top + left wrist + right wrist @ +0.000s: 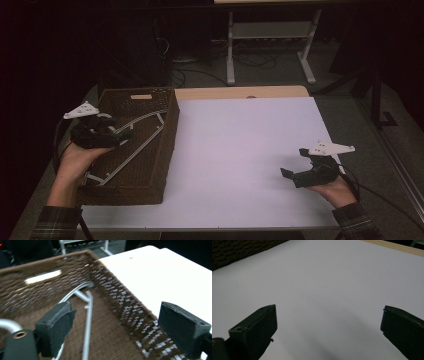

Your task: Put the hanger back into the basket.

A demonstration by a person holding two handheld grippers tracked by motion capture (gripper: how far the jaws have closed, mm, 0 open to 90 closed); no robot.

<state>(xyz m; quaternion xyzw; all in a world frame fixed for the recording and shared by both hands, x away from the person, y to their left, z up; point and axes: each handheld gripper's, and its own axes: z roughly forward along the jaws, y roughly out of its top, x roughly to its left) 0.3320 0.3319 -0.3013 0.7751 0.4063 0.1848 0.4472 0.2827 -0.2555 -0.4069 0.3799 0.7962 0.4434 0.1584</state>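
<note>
We see the white clothes hanger (131,141) lying on the floor of the brown wicker basket (169,131), its long bar running along the basket's right wall and its curved part toward the far end. In the left gripper view the hanger (88,315) lies below and ahead of the jaws, nearer the left one, and nothing touches the pads. We hold the left gripper (125,135) over the basket's left half with its jaws spread wide and empty. The basket sits at the left end of the white table (240,150). Well apart, near the right edge, we rest the right gripper (292,162) over bare tabletop, its jaws wide apart with nothing between them.
</note>
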